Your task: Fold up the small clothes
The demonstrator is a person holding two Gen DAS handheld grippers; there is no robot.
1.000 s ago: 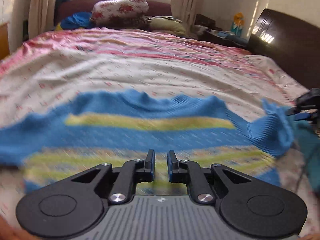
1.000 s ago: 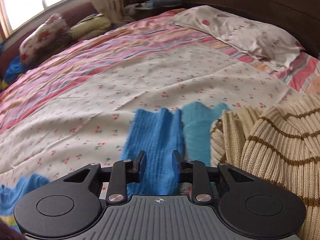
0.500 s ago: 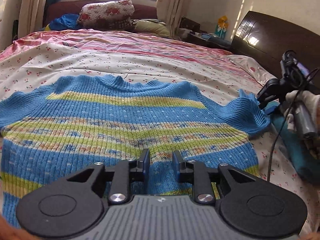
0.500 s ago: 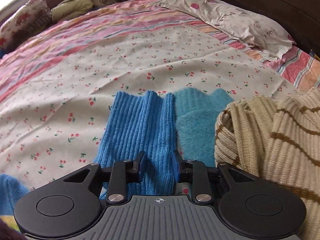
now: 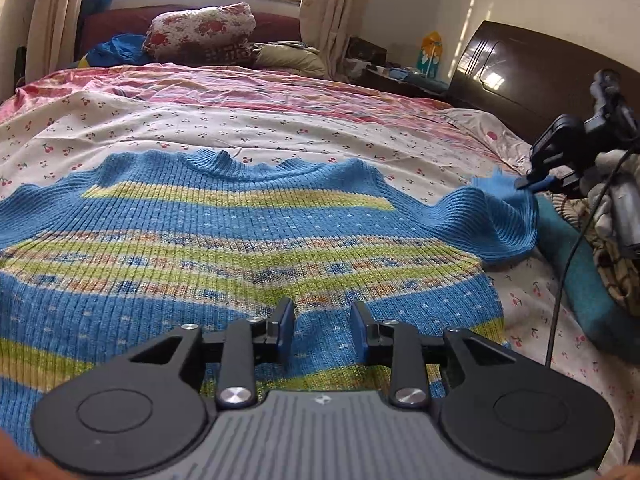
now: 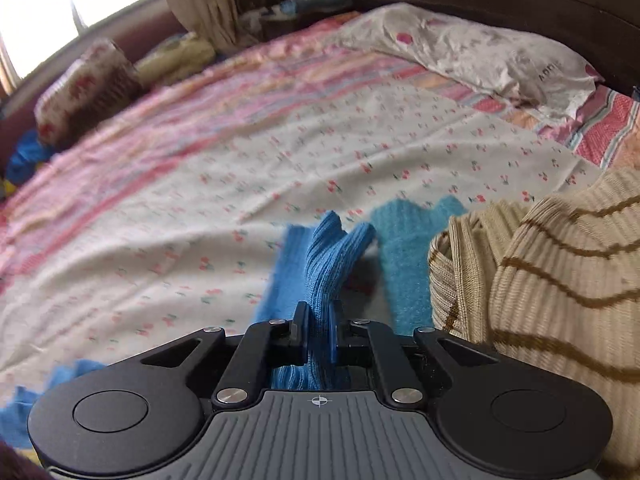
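A small blue knit sweater (image 5: 224, 236) with yellow-green stripes lies flat on the bed, neck away from me. My left gripper (image 5: 322, 312) is open and empty, low over the sweater's lower hem. My right gripper (image 6: 318, 316) is shut on the sweater's blue right sleeve (image 6: 328, 264) and lifts it off the sheet. In the left wrist view the right gripper (image 5: 532, 182) shows at the far right, holding the sleeve's end (image 5: 500, 216) raised.
A cream sweater with brown stripes (image 6: 552, 280) is piled at the right, with a teal garment (image 6: 404, 248) beside it. A pillow (image 6: 480, 56) and dark headboard (image 5: 520, 76) lie beyond. Cushions (image 5: 200, 32) sit under the window.
My right gripper has closed on the blue sleeve and raised it from the sheet. My left gripper has opened a little wider and settled low over the hem.
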